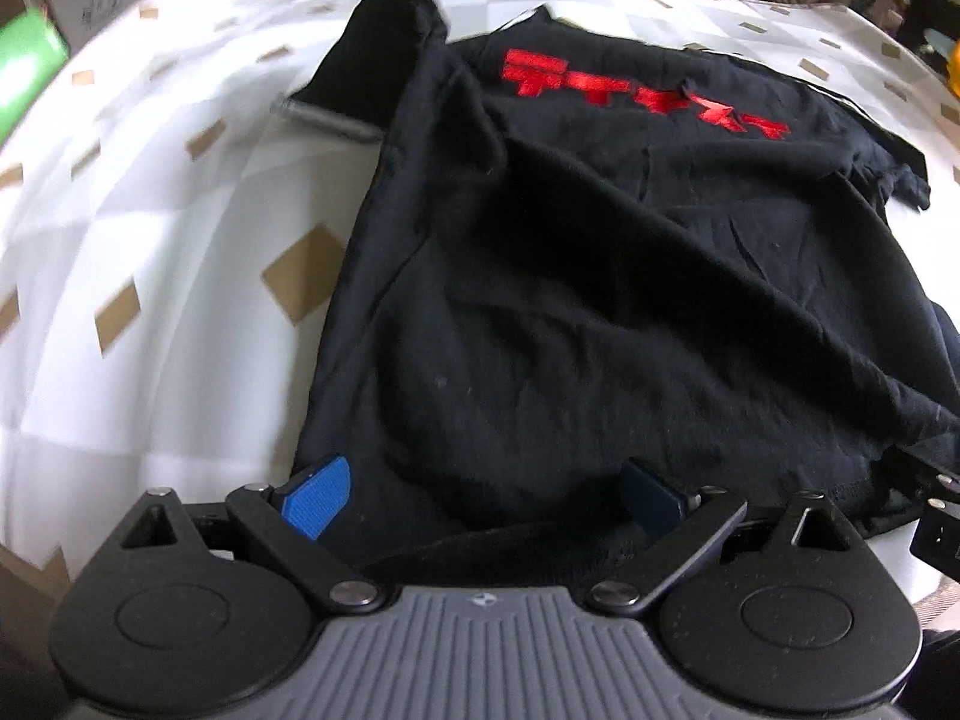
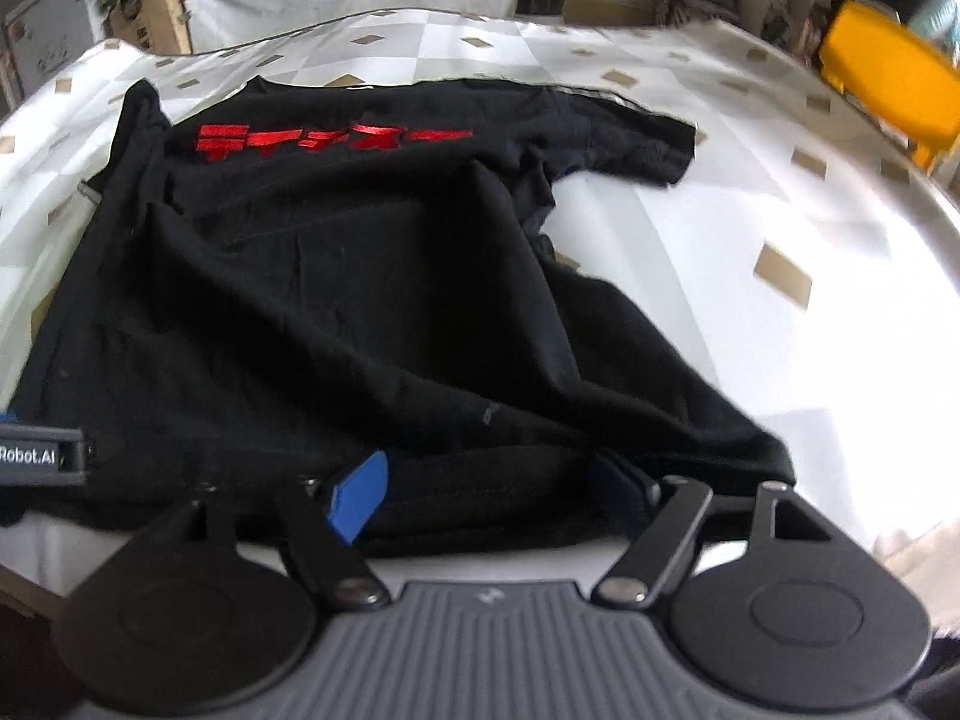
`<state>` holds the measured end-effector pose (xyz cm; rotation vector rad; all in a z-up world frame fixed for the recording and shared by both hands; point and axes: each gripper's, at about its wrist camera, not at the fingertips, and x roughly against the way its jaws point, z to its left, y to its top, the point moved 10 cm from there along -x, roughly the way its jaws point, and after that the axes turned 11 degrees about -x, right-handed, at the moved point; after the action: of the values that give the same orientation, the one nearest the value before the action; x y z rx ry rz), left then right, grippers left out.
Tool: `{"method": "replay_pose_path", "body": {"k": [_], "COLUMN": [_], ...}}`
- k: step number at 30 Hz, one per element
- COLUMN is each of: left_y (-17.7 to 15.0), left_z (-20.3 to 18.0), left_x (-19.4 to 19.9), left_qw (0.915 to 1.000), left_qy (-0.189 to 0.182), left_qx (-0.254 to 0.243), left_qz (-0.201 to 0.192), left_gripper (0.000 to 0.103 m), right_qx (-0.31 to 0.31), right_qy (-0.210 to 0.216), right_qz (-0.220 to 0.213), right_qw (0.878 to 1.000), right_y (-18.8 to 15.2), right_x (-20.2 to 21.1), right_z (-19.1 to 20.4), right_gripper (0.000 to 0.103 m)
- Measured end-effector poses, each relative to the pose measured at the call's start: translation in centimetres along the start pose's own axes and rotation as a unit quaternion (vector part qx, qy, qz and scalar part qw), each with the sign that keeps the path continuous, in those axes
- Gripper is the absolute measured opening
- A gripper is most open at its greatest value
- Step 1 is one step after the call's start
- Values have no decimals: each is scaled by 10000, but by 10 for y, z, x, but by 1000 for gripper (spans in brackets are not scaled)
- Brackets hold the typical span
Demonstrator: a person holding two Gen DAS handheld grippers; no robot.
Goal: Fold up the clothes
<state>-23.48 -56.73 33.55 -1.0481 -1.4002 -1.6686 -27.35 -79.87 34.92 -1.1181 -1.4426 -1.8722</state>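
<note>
Fingers of both my left gripper (image 1: 483, 495) and right gripper (image 2: 489, 489) stand apart over the black shirt (image 1: 600, 276) hem at the counter (image 1: 150, 240) near edge (still rumpled); closing unevenly could fold it crooked.

We count one black T-shirt (image 1: 600, 276); one line of red lettering (image 1: 642, 93) on it; two sleeves (image 2: 630, 144) showing; one white tablecloth (image 1: 150, 228) with many tan diamonds; two grippers, the left gripper (image 1: 486, 495) and right gripper (image 2: 492, 489); one yellow box (image 2: 888, 84); one green object (image 1: 27, 66).
</note>
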Motion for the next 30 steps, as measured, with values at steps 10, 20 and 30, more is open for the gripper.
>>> {"method": "replay_pose_path", "body": {"k": [10,20,30], "left_y": [-17,-25,-30], "left_z": [5,10,13], "left_x": [4,8,11], "left_qw": [9999,9994,9990], "left_qy": [34,24,48], "left_qx": [67,99,117], "left_qz": [149,333,430], "left_gripper": [103,103,103], "right_qx": [-5,-13,-138], "right_qy": [2,1,-80], "right_qz": [146,317,541], "right_qw": [9999,9995,9984], "right_y": [-7,-14,-19], "right_x": [2,5,3], "right_z": [2,2,1], "right_gripper": [86,91,102]}}
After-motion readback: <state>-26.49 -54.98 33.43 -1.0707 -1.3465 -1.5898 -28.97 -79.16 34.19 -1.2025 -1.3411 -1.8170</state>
